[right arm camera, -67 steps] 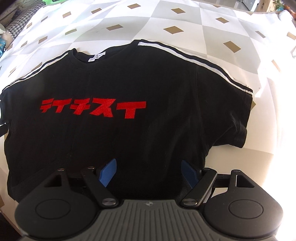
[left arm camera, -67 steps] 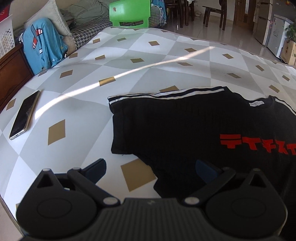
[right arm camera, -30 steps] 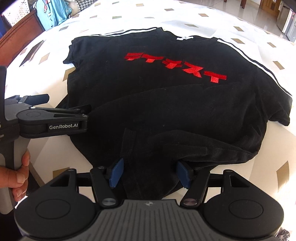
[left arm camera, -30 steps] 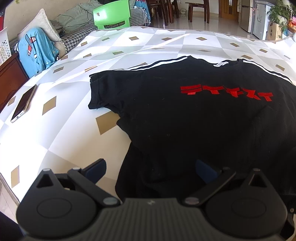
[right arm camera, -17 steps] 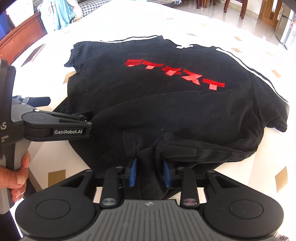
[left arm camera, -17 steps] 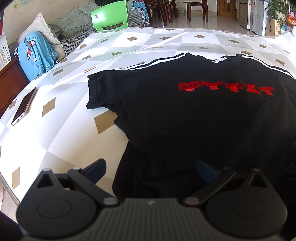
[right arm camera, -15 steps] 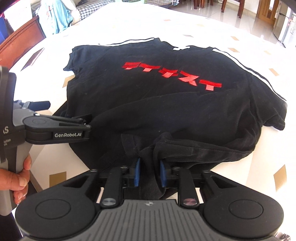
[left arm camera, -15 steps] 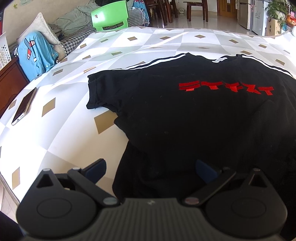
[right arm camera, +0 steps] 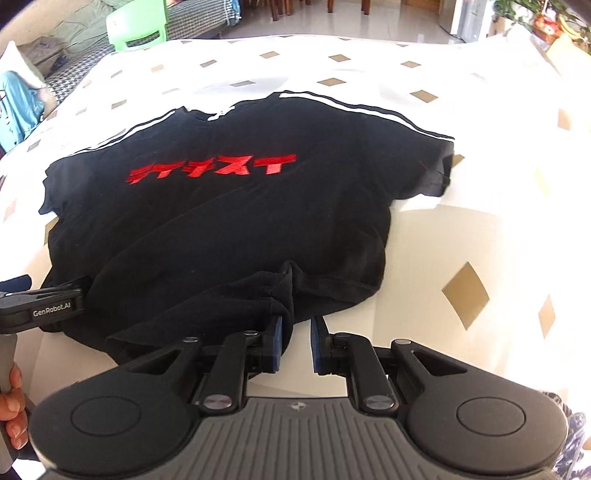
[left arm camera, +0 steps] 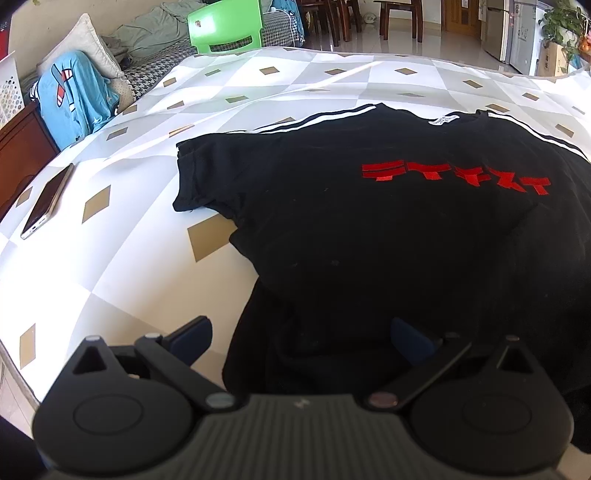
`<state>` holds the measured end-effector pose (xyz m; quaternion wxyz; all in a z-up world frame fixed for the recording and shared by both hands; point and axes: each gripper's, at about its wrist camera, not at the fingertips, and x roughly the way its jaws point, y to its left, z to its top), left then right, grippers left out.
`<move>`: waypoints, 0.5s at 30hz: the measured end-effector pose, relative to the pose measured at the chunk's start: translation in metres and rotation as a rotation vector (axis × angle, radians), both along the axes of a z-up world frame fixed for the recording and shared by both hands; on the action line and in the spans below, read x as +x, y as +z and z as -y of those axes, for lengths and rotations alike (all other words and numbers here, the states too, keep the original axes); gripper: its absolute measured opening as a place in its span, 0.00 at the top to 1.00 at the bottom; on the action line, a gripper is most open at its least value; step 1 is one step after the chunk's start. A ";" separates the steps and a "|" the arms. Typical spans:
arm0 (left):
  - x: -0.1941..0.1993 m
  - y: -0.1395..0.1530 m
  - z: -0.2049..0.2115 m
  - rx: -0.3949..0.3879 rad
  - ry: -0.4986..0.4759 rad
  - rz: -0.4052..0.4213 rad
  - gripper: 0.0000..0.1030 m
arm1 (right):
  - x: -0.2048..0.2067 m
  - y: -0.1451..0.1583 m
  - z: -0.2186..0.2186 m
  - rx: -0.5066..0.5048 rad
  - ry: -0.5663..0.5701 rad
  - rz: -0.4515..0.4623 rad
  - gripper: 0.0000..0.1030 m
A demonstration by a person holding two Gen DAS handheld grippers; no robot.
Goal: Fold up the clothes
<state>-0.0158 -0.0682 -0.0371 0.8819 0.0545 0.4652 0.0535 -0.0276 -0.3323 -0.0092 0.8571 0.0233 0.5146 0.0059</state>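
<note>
A black T-shirt [left arm camera: 388, 229] with red lettering and white shoulder stripes lies face up on the diamond-patterned table [left arm camera: 110, 266]. My left gripper [left arm camera: 301, 341] stands open over the shirt's near left hem, with fabric between its wide-apart fingers but not pinched. In the right wrist view the same T-shirt [right arm camera: 229, 206] has its near hem gathered into a bunch. My right gripper [right arm camera: 297, 325] is shut on that bunch, which is drawn up to its blue pads. The left gripper [right arm camera: 40, 302] rests at the shirt's left edge, held by a hand [right arm camera: 13, 406].
A phone [left arm camera: 46, 201] lies near the table's left edge. A blue garment [left arm camera: 74, 99] hangs on furniture beyond it, and a green chair [left arm camera: 225, 24] stands behind the table. Bare tablecloth [right arm camera: 480, 240] spreads to the shirt's right.
The right gripper's jaws closed on the near hem, then it shifted right and rolled, pulling the hem into a bunch. The left gripper stayed where it was, open.
</note>
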 end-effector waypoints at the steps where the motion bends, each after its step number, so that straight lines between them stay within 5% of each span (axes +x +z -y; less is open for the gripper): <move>1: 0.000 0.000 0.000 0.002 0.000 0.000 0.00 | -0.003 0.000 0.004 0.009 -0.015 -0.007 0.85; 15: 0.006 0.002 0.004 0.004 0.017 0.015 0.00 | -0.036 0.013 0.043 0.184 -0.102 -0.048 0.50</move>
